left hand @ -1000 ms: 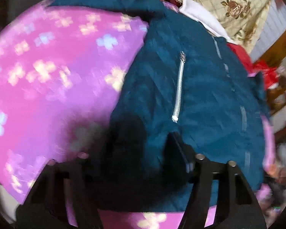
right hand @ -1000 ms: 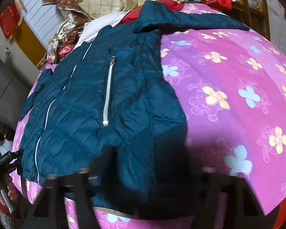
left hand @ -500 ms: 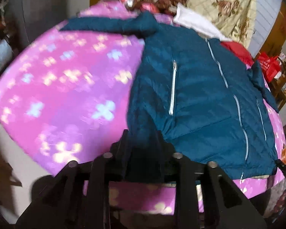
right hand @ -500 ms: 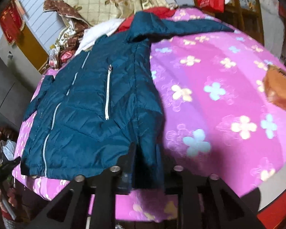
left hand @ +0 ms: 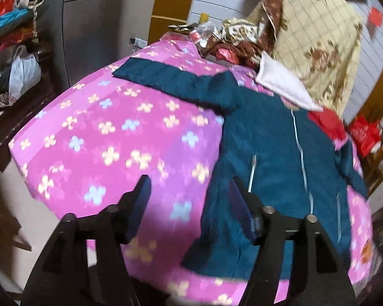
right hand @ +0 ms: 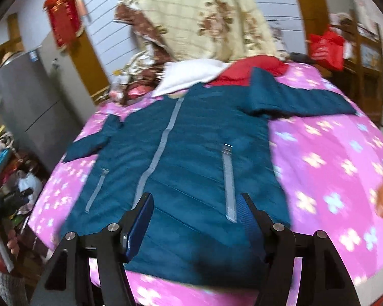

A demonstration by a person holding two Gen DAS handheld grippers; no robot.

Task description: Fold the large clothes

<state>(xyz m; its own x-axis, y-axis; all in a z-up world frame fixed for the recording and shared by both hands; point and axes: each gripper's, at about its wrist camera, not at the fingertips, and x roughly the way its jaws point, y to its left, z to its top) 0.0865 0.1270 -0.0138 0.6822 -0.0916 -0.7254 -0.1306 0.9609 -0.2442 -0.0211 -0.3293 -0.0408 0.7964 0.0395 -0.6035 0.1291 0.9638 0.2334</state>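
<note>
Right wrist view shows our big blue jacket [right hand: 191, 158] lying flat on the pink blanket [right hand: 332, 178] with little flowers. The jacket looks puffy and soft, with stitched lines across it. A long silver zipper [right hand: 163, 142] runs up its middle, and two short zippers sit on its pockets. Its long way runs from the hem near us to the collar far away. One sleeve [right hand: 306, 99] sticks out to the right, the other to the left. Our right gripper [right hand: 195, 209] hangs above the hem, its jaws opening, with nothing between them. Our left gripper [left hand: 189, 196] is opening too and holds nothing. Behind the jacket we see something white [right hand: 191, 74], something red [right hand: 250, 68] and a flowery cream quilt [right hand: 204, 17].
</note>
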